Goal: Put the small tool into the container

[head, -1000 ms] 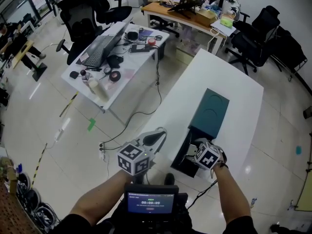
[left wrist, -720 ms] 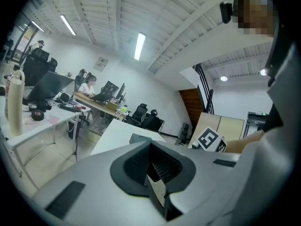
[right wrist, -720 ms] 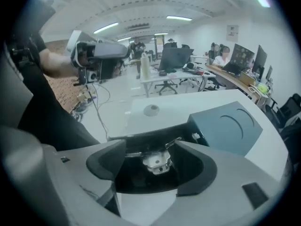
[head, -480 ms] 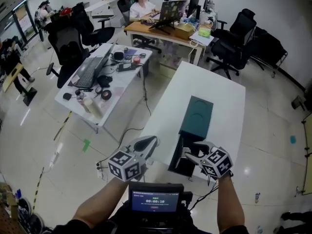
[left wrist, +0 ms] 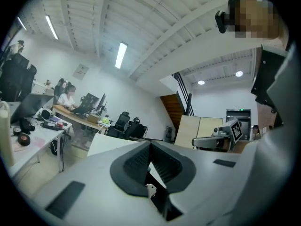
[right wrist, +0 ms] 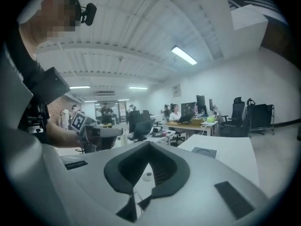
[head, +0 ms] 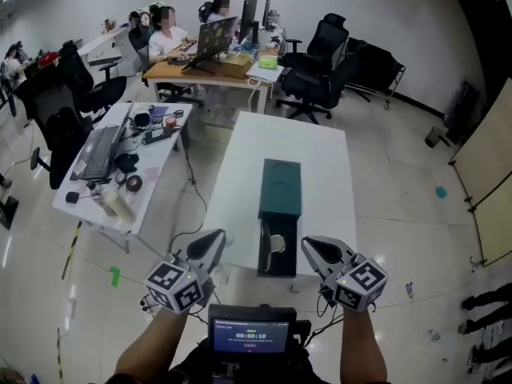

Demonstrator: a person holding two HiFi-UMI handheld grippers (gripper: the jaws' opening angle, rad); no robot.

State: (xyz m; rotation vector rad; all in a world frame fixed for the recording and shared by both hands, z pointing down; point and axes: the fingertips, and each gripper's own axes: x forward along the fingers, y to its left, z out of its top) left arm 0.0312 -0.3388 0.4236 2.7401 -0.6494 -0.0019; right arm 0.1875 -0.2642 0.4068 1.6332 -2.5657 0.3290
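A dark green container (head: 281,184) lies lengthways on the white table (head: 320,158). Its black open compartment (head: 266,260) faces me, with a small silvery tool (head: 277,243) lying inside. My left gripper (head: 216,237) is shut and empty, held off the table's near left corner. My right gripper (head: 308,244) is shut and empty too, just right of the black compartment and apart from it. In the left gripper view the jaws (left wrist: 150,143) meet at a point with nothing between them. The right gripper view shows its jaws (right wrist: 149,143) together, the container (right wrist: 205,151) far ahead.
A cluttered desk (head: 112,166) with keyboard and cables stands to the left. Behind the table are a wooden desk (head: 204,69) with monitors and seated people, and black office chairs (head: 320,62). A small screen (head: 250,334) sits at my chest.
My right gripper has drawn back out of the black compartment and closed with nothing in it. The left gripper dropped lower left. The view has swung so the table runs straight ahead.
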